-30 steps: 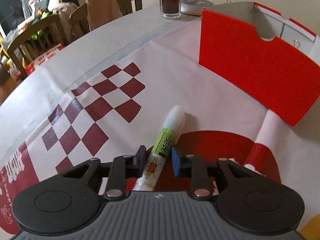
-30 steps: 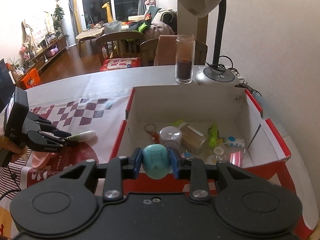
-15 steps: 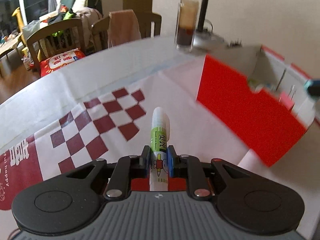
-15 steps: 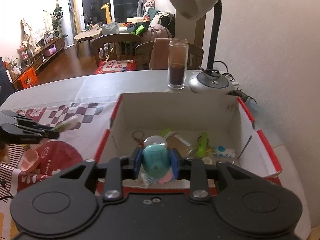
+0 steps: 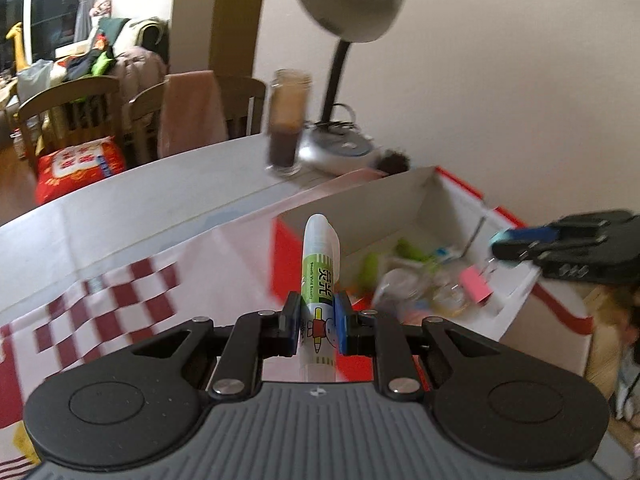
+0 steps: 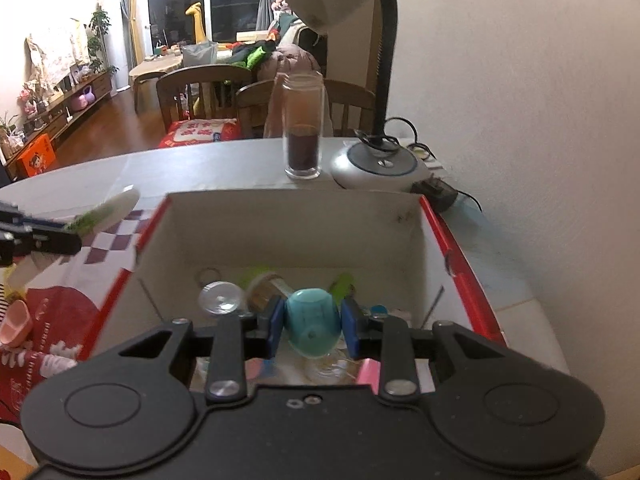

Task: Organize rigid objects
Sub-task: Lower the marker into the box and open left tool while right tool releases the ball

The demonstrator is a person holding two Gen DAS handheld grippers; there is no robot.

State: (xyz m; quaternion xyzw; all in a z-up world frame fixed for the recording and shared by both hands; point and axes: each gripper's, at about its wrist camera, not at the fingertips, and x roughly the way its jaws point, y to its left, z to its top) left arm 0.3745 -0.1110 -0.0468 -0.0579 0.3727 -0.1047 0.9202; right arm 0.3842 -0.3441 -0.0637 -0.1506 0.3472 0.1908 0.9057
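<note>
**Glue stick and teal capsule both clamped over the red box**

Gripping a glue stick (image 5: 319,280) between the blue pads of the left gripper (image 5: 318,322), white cap pointing up and away, green label and cartoon print facing the camera. Hanging clear of the checked tablecloth (image 5: 120,300), just short of the near red wall of the cardboard box (image 5: 432,196). Showing again from the right wrist view as a pale blurred stick (image 6: 108,210) at the left edge, held off the table beside the box's left wall.

Pinching a rounded teal capsule (image 6: 314,322) in the right gripper (image 6: 312,326), pads pressing on both of its sides, hovering over the open box (image 6: 296,216). Lying beneath it on the box floor: a clear round lid (image 6: 220,298), a small jar (image 6: 266,292) on its side, a green piece (image 6: 342,284), a key ring (image 6: 208,274), a pink clip (image 5: 476,286).

Standing beyond the box on the table: a tall glass (image 6: 303,128) with dark contents, just beside the grey base of a desk lamp (image 6: 378,166). Resting on the cloth left of the box, a small pink cup (image 6: 16,326). Wooden chairs (image 6: 204,94) behind the table.
</note>
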